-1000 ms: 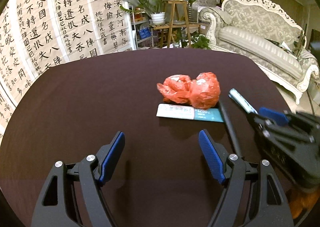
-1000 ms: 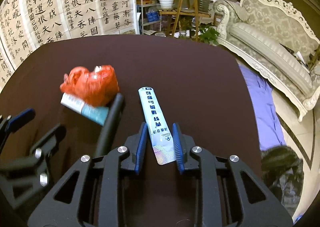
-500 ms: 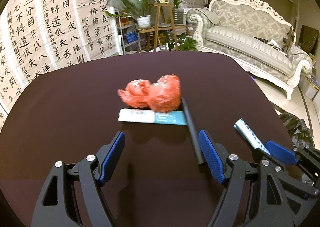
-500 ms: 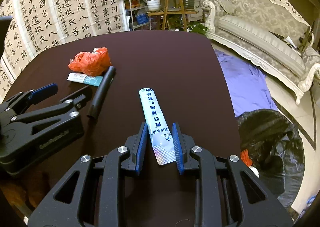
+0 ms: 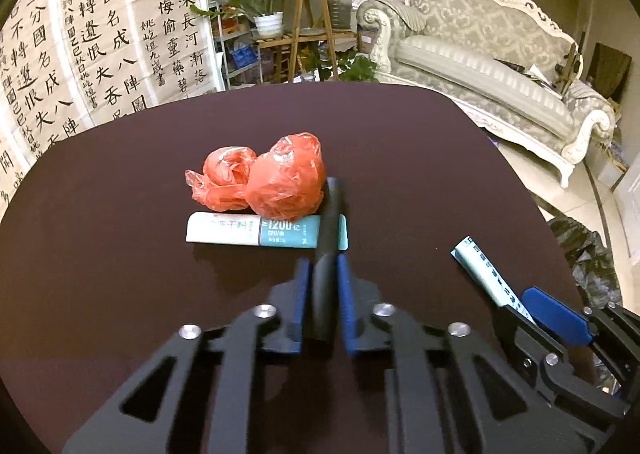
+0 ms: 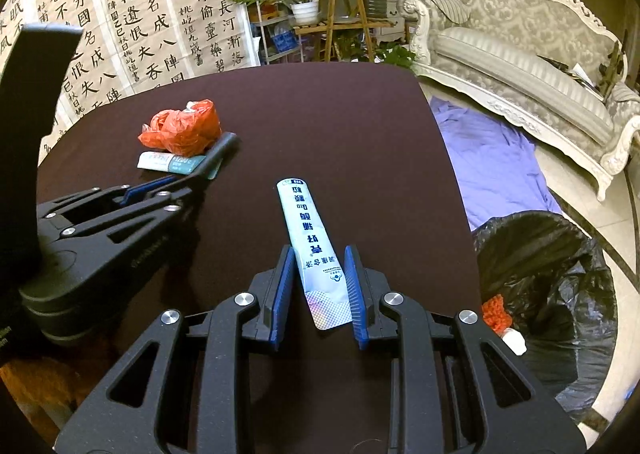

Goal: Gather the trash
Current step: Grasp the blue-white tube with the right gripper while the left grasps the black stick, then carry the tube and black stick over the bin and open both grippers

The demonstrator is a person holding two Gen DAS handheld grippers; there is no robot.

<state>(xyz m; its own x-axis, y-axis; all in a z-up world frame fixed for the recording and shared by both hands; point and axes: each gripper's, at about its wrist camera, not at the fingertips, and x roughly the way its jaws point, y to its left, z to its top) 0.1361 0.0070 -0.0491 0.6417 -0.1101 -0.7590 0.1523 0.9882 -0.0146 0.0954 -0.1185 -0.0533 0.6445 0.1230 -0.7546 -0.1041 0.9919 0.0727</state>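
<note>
My left gripper [image 5: 323,268] is shut on a black pen-like stick [image 5: 328,238] that lies across a teal and white sachet [image 5: 256,229] on the dark table [image 5: 120,254]. A crumpled red plastic bag [image 5: 272,178] sits just behind the sachet. My right gripper [image 6: 318,254] is shut on a long pale blue sachet [image 6: 310,238] and holds it over the table's right side. In the right wrist view the left gripper [image 6: 188,184] holds the stick [image 6: 218,152] beside the red bag [image 6: 182,130].
A black bin bag [image 6: 548,294] stands open on the floor right of the table, with some trash inside. A purple cloth [image 6: 488,150] lies on the floor. A white sofa [image 5: 500,66], plant stands and calligraphy sheets are behind the table.
My left gripper has moved right to the black stick and shut on it; it was open before. My right gripper has carried the pale blue sachet toward the table's right edge.
</note>
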